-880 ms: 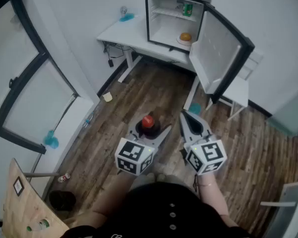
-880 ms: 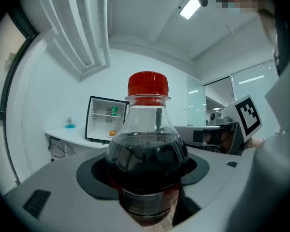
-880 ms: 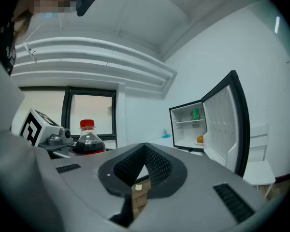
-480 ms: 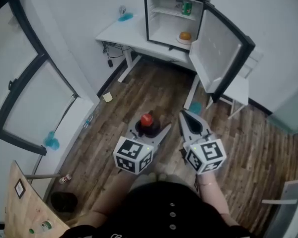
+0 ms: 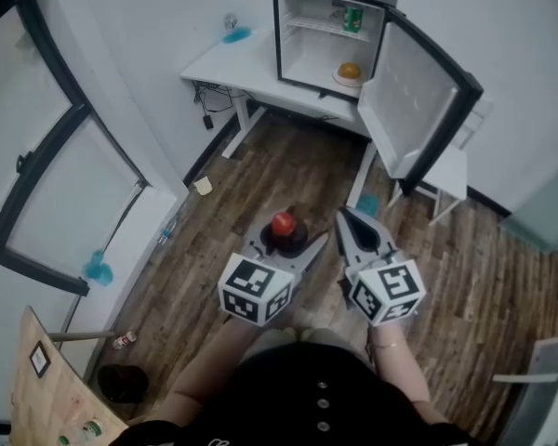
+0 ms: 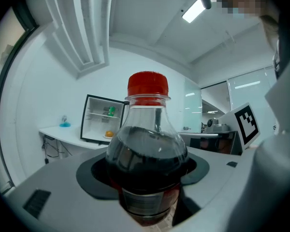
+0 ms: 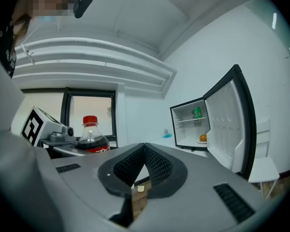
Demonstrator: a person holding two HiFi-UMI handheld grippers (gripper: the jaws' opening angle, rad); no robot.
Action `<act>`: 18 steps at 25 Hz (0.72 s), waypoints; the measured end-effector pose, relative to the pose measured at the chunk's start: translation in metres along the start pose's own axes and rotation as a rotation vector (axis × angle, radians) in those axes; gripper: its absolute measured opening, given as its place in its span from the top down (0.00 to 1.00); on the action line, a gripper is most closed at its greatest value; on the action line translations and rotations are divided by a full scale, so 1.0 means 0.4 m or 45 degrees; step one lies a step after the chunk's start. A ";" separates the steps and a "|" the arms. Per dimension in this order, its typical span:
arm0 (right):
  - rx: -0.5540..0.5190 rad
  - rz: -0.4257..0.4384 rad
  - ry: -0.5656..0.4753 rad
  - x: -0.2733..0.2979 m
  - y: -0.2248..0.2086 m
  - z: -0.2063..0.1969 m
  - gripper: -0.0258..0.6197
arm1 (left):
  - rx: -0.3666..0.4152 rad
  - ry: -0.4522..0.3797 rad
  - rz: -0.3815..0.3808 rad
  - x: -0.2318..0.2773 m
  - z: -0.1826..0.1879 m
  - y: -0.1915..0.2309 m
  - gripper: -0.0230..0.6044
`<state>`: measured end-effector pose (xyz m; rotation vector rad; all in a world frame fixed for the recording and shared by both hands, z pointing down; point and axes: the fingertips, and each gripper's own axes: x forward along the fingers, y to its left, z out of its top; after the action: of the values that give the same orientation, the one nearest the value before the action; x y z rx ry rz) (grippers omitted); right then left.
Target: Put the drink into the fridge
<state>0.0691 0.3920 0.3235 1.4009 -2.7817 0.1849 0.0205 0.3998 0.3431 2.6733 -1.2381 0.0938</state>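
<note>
A dark cola bottle (image 6: 146, 168) with a red cap (image 5: 282, 222) stands upright between the jaws of my left gripper (image 5: 285, 238), which is shut on its body. In the right gripper view the same bottle (image 7: 92, 140) shows at the left. My right gripper (image 5: 353, 223) hangs beside it, its jaws touching at the tips with nothing between them. Ahead, a small black fridge (image 5: 330, 31) sits on a white desk (image 5: 225, 66) with its door (image 5: 418, 100) swung open. Inside are a green can (image 5: 352, 18) on the top shelf and an orange fruit (image 5: 350, 70) below.
The floor (image 5: 260, 184) between me and the desk is wood planks. A white chair (image 5: 446, 170) stands right of the fridge door. Dark-framed windows (image 5: 46, 156) line the left wall. A small blue object (image 5: 237, 33) sits at the desk's back.
The whole view has shifted slightly; both grippers have edged a little to the right and down in the head view. The bottle stays gripped.
</note>
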 end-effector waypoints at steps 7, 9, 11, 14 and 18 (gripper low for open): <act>0.041 -0.074 0.067 0.041 -0.004 -0.050 0.95 | -0.006 0.020 -0.031 0.000 -0.017 0.039 0.45; 0.046 -0.087 0.069 0.048 -0.010 -0.054 0.95 | -0.016 0.027 -0.036 0.003 -0.024 0.050 0.45; 0.045 -0.095 0.065 0.057 -0.018 -0.055 0.95 | -0.009 0.031 -0.032 0.010 -0.028 0.061 0.45; 0.036 -0.095 0.071 0.077 -0.035 -0.059 0.95 | 0.021 0.031 -0.010 0.030 -0.031 0.079 0.45; 0.046 -0.086 0.040 0.123 -0.067 -0.054 0.95 | -0.009 0.016 -0.008 0.078 -0.023 0.117 0.45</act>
<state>0.0605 0.3394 0.3510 1.4840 -2.7147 0.2549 0.0052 0.3487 0.3632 2.6662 -1.2234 0.1050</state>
